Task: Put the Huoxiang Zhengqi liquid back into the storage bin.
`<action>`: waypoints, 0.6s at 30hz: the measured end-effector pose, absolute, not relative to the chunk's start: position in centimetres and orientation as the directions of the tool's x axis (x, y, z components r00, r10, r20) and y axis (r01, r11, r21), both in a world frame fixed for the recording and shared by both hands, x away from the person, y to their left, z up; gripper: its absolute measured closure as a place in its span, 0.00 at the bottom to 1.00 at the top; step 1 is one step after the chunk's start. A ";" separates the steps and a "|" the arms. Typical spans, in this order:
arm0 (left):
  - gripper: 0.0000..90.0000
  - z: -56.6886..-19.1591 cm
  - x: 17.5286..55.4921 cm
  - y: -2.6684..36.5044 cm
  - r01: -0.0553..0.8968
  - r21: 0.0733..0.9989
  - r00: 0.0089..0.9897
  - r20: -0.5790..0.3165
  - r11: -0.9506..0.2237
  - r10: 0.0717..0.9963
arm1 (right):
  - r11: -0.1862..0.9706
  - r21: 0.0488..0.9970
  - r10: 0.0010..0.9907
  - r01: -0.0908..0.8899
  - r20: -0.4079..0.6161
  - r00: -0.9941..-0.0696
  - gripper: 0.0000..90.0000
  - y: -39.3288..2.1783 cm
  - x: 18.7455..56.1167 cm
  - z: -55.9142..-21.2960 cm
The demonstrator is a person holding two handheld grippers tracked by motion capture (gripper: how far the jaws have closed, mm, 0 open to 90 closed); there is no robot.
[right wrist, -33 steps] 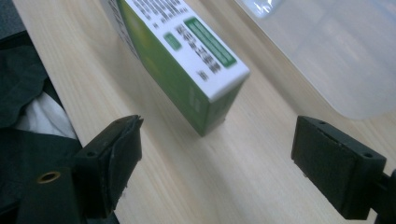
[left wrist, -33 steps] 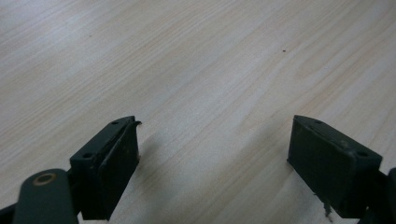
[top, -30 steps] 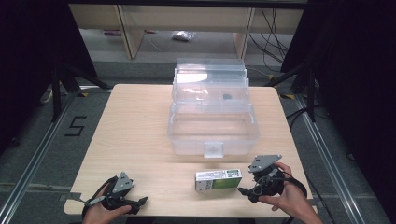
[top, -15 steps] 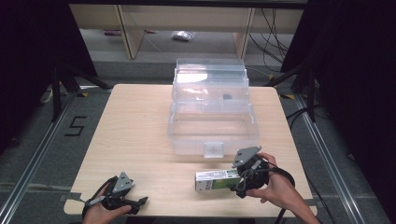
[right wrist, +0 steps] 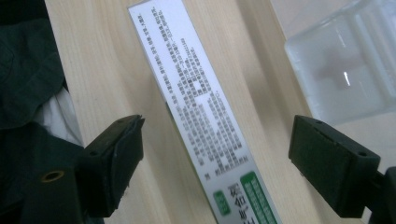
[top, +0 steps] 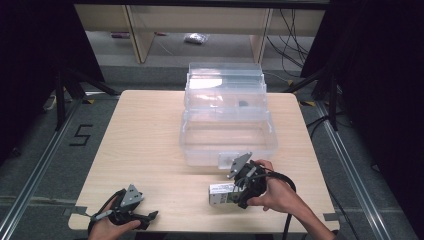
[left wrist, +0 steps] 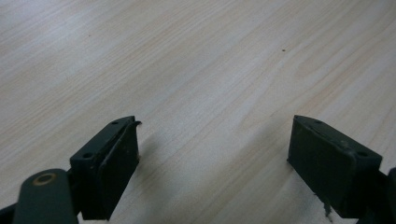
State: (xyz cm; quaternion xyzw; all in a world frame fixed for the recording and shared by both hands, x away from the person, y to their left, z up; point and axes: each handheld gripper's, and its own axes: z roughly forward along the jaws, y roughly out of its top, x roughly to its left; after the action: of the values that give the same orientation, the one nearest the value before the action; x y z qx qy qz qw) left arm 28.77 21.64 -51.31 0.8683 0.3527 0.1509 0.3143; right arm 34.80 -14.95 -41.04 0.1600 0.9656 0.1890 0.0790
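A: Item one, landmark?

B: Clear plastic box (top: 227,132), lid raised, standing on the far middle of the light wooden counter (top: 140,135). A small dark object (top: 243,104) shows through its upper tier; what it is cannot be told. A clear latch tab hangs on its near wall.

A: Item two, the carton?

B: White carton (top: 220,193) with green panels and dense small print, lying flat on the counter just in front of the box, toward the box's near right corner, not touching it. In the right gripper view the carton (right wrist: 201,112) runs lengthwise between the jaws, a corner of the box (right wrist: 345,60) beyond it on the right.

A: Item three, right gripper?

B: Right gripper (top: 235,192), held in the person's right hand (top: 280,195), sits at the carton's right end, in front of the box. Jaws spread wide, one on each side of the carton, neither pad touching it. The right gripper (right wrist: 215,163) grips nothing.

A: Item four, left gripper?

B: Left gripper (top: 150,216), in the left hand (top: 107,227), lies at the counter's near edge, well apart from the box, to its near left. In its own view the left gripper (left wrist: 212,154) has its jaws wide apart over bare wood, empty.

A: Anything past the box?

B: Pale shelving (top: 140,30) on the floor behind the counter.
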 end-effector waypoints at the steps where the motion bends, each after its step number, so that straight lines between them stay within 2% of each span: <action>1: 0.18 -51.3 28.8 21.7 0.517 0.652 0.706 0.041 -0.555 0.707 | 0.884 0.384 0.324 0.266 -0.096 -0.941 0.21 -14.7 35.0 -41.2; 12: 0.18 -51.3 28.8 21.7 0.517 0.652 0.706 0.041 -0.554 0.707 | 0.923 0.308 0.267 0.232 -0.077 -0.961 0.27 -13.3 35.8 -42.5; 16: 0.18 -51.3 28.8 21.7 0.516 0.653 0.707 0.040 -0.555 0.706 | 0.937 0.246 0.274 0.247 -0.081 -0.958 0.33 -13.2 35.9 -43.0; 18: 0.17 -51.3 28.8 21.7 0.517 0.652 0.707 0.040 -0.555 0.706 | 0.946 0.240 0.241 0.217 -0.076 -0.968 0.36 -13.1 36.0 -43.2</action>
State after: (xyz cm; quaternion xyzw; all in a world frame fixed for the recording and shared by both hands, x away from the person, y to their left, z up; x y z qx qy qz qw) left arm 28.78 21.65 -51.31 0.8687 0.3518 0.1505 0.3146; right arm 36.00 -13.10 -43.16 0.1162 0.9851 0.1156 0.0524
